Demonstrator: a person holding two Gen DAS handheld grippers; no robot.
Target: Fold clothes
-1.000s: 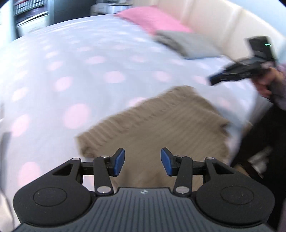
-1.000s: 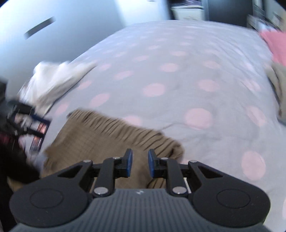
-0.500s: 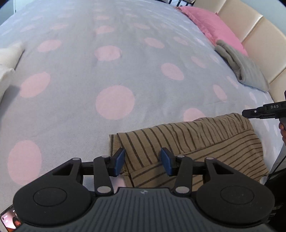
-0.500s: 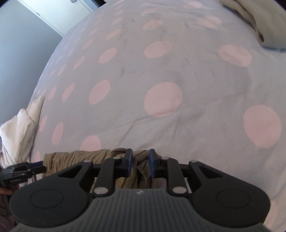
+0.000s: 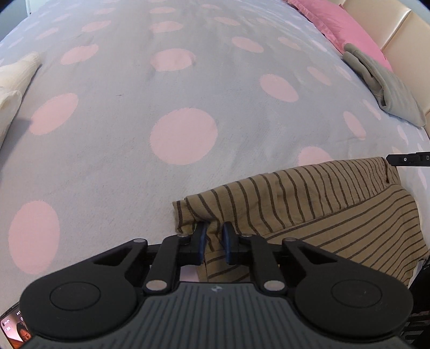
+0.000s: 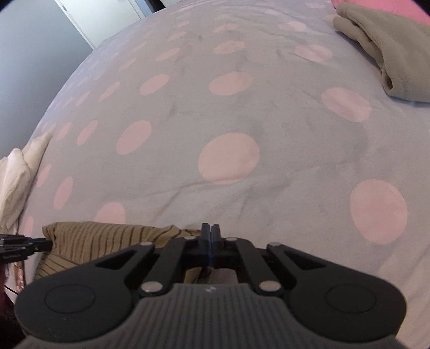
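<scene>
A tan garment with dark stripes (image 5: 309, 204) lies folded at the near edge of the spotted bedspread (image 5: 161, 80). My left gripper (image 5: 215, 236) is shut on a pinch of cloth at its near left corner. In the right wrist view the same garment (image 6: 102, 239) sits low and to the left, and my right gripper (image 6: 211, 232) has its fingers pressed together at the cloth's right corner. The right gripper's tip (image 5: 403, 159) touches the garment's far right corner in the left wrist view. The left gripper's tip (image 6: 40, 243) meets the left corner.
A folded grey garment (image 5: 389, 88) lies by a pink pillow (image 5: 336, 18) and the cream headboard (image 5: 389, 32). White cloth (image 5: 13, 80) is bunched at the left edge of the bed. A phone (image 5: 13, 330) shows at the bottom left.
Both grippers came down to the garment's corners. The left one went from open to shut on the cloth; the right one's fingers pressed fully together at the other corner.
</scene>
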